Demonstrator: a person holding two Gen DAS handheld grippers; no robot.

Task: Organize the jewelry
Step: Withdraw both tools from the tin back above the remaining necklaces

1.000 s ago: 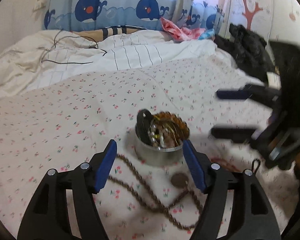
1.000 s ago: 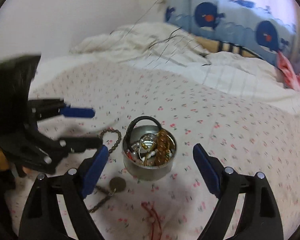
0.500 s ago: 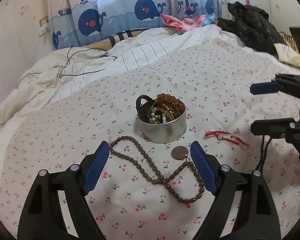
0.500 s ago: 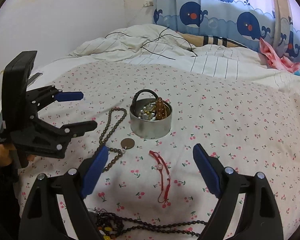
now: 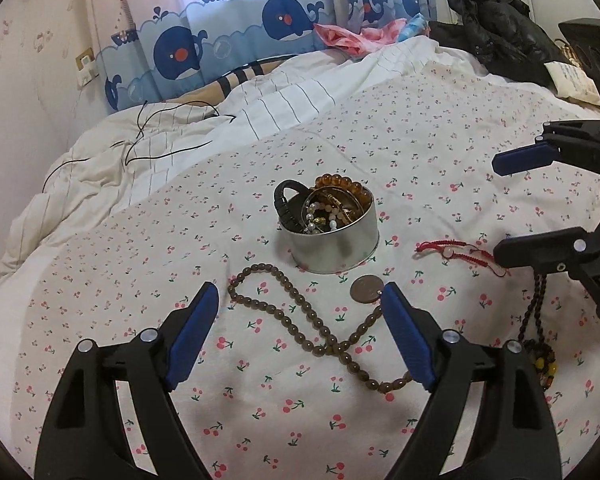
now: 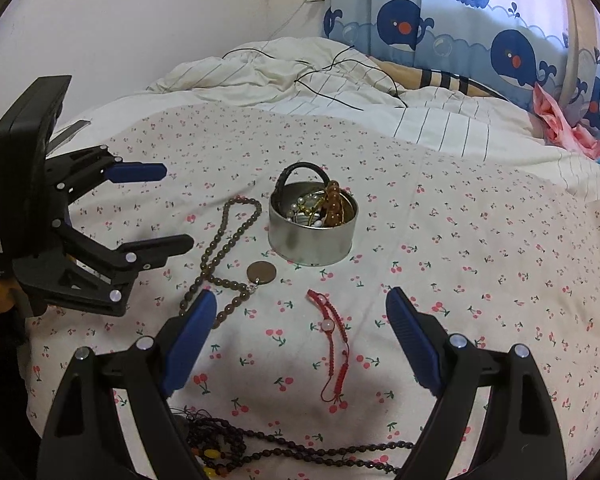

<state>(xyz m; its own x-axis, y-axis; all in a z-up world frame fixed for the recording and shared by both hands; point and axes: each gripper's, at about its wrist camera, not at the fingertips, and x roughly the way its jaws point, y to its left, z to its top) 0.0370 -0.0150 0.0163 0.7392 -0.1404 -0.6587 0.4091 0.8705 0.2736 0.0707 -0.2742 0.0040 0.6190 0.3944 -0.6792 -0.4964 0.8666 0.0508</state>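
A round metal tin (image 5: 334, 236) (image 6: 312, 232) holding bracelets and beads stands on the cherry-print sheet (image 5: 420, 152). In front of it lies a brown bead necklace (image 5: 300, 320) (image 6: 216, 248) with a round pendant (image 5: 365, 289) (image 6: 261, 272). My left gripper (image 5: 300, 296) (image 6: 176, 206) hovers open over that necklace with nothing between its fingers. A red cord bracelet (image 5: 456, 250) (image 6: 334, 332) lies to the tin's right, just ahead of my open right gripper (image 6: 302, 296) (image 5: 499, 206). A dark bead necklace (image 6: 280, 444) (image 5: 536, 320) lies under the right gripper's body.
A rumpled striped white duvet (image 5: 180, 140) with a thin black cable (image 6: 332, 84) lies behind the tin. Beyond it are whale-print curtains (image 5: 284, 16), pink cloth (image 5: 340, 36) and a black garment (image 5: 496, 24) at the far right. A wall (image 6: 140, 20) borders the bed's left.
Both grippers have drawn back from the tin, so the necklaces and red bracelet show in full. The left jaws have spread wider and the left view has rolled level.
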